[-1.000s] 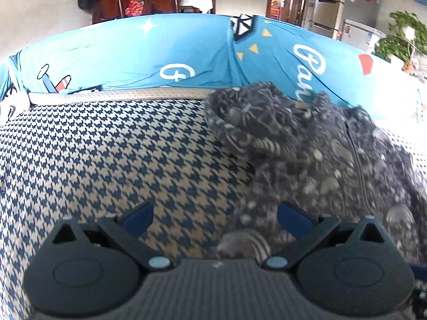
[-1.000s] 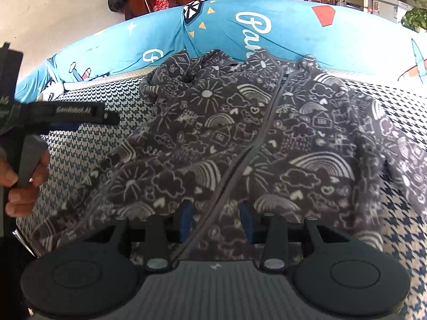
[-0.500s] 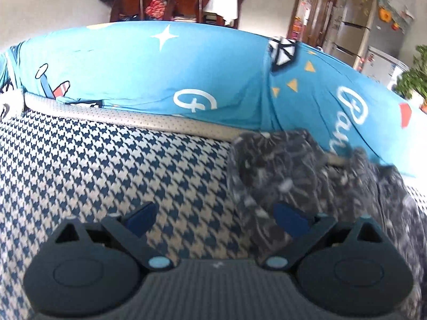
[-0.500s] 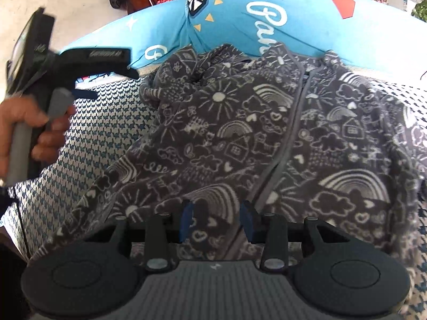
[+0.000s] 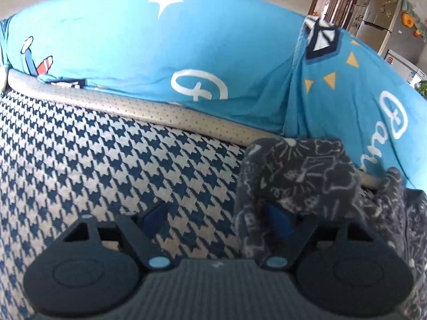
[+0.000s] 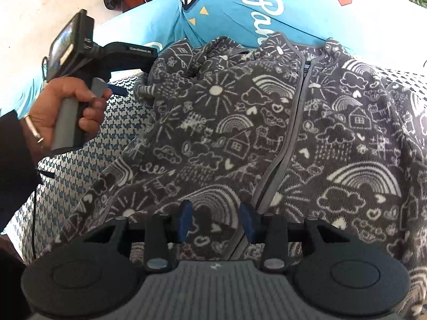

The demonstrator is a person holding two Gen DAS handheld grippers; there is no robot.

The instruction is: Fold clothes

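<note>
Houndstooth sofa seat, blue backrest cover; fridge and doorway seen behind. Fleece jacket is spread on the seat, sleeve bunched upward. Left gripper, shifted toward the sleeve since a second ago, is closing, sleeve edge between jaws, not yet pinched. Right gripper is clamped on the hem, unchanged.

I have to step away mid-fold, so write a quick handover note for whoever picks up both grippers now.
Left gripper: jaws closing at the jacket's bunched shoulder, cloth against one pad only, no pinch yet.
Right gripper: pads part open at the hem beside the zipper; a grip is not clear.
Jacket lies spread, front up, on the houndstooth cushion.
Done: no fold visible.
Left: all folds.
</note>
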